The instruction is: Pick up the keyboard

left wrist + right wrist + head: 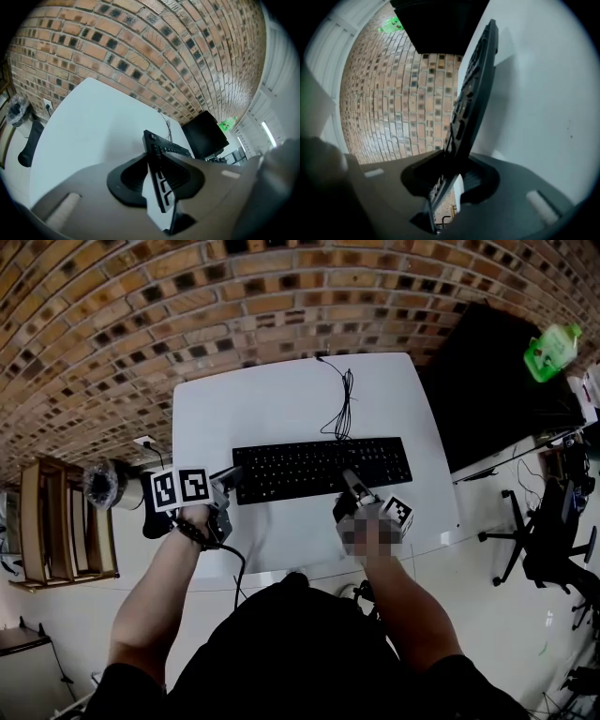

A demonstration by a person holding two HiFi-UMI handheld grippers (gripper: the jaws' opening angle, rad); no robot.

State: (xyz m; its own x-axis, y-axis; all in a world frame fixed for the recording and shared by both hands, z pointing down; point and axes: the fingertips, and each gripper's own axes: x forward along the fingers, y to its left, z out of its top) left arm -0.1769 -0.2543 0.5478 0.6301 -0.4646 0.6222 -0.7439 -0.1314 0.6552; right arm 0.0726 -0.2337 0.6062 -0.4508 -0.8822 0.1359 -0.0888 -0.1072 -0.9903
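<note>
Black flat full-size keyboard (323,468) — lies lengthways across the middle of the white rectangular counter (281,399), its thin black cable (343,399) trailing toward the brick wall (187,306); the left gripper (228,480) is at its left end and the right gripper (351,486) at its near edge, right of centre. The head view gives this layout but not the grip. The left gripper view shows both jaws clamped on the keyboard's end, and the right gripper view shows both jaws pinching its thin edge, keys seen edge-on.
</note>
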